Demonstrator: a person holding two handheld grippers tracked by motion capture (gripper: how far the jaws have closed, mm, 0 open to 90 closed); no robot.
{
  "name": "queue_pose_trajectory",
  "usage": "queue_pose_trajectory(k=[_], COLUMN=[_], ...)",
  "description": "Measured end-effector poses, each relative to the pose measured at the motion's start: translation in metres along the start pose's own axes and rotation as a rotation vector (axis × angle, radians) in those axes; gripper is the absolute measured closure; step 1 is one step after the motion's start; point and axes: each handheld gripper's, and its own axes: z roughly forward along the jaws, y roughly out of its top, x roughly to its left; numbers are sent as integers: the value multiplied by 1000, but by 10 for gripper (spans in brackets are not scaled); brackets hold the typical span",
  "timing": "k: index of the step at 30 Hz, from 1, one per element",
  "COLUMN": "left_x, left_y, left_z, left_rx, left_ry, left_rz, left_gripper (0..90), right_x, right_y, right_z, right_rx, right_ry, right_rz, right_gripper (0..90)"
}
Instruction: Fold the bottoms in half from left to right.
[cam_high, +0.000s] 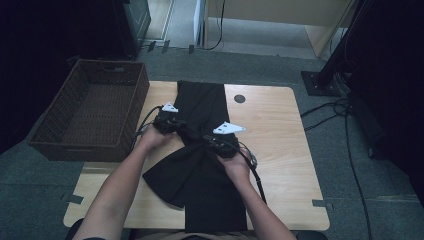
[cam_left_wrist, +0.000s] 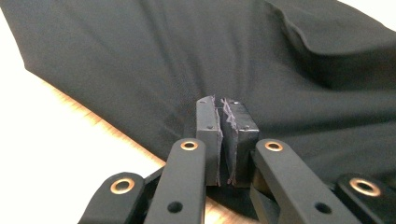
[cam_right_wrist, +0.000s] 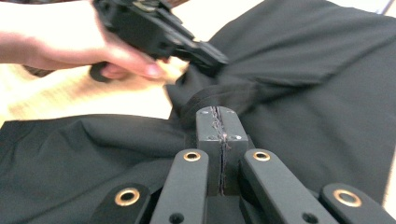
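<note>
Across the middle of the pale wooden table (cam_high: 270, 125) lies a long black matte-woven cloth garment (cam_high: 200, 105), rumpled at its centre. Both the left gripper (cam_high: 167, 122) and the right gripper (cam_high: 220, 142) clench its soft folds; a brown wicker basket (cam_high: 75, 145) sits upper left.

Black garment (cam_high: 205, 150) on wooden table (cam_high: 280, 135)

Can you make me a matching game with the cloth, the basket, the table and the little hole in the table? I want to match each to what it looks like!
1 cloth
2 basket
3 table
4 hole

A light wood
B small dark circle
C black, pinched by both grippers
D brown woven, at the table's left edge

Pairs: 1-C, 2-D, 3-A, 4-B
</note>
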Motion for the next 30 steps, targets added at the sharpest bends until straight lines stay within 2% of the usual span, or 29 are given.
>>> queue_pose_trajectory(k=[2,4,6,8,11,12,14,16,17,20,23,27,28,30], left_x=[0,0,2,2,1,1,-1,-3,-6,-13,-14,-15,-15,-14], left_y=[0,0,-1,-1,0,1,2,3,4,1,-2,-3,-3,-4], left_z=[0,-1,-1,-1,-1,-1,-1,-1,-3,-4,-4,-4,-4,-5], left_rx=[4,2,3,4,6,14,24,26,41,49,37,25,26,23], left_ry=[7,11,9,8,17,17,18,19,14,6,9,13,11,7], left_rz=[4,3,-5,-9,-13,-5,0,6,40,97,90,74,70,58], left_gripper=[863,863,863,863,861,855,824,781,759,742,740,740,738,731], right_x=[-8,-15,-28,-39,-42,-40,-36,-34,-33,-30,-23,-14,-11,-5], right_y=[-3,-6,-10,-14,-16,-16,-15,-12,-10,1,13,19,19,17], right_z=[-4,-13,-25,-33,-34,-31,-22,-13,-8,3,16,42,46,54], right_rx=[9,-15,-36,-36,-26,-26,-25,-19,-16,-28,-41,-4,7,33], right_ry=[-14,-26,-70,-83,-85,-83,-82,-75,-67,-52,-35,2,3,-25], right_rz=[11,30,61,98,98,89,72,63,68,73,79,116,128,108], right_gripper=[900,900,900,900,900,900,824,789,764,695,590,516,498,464])
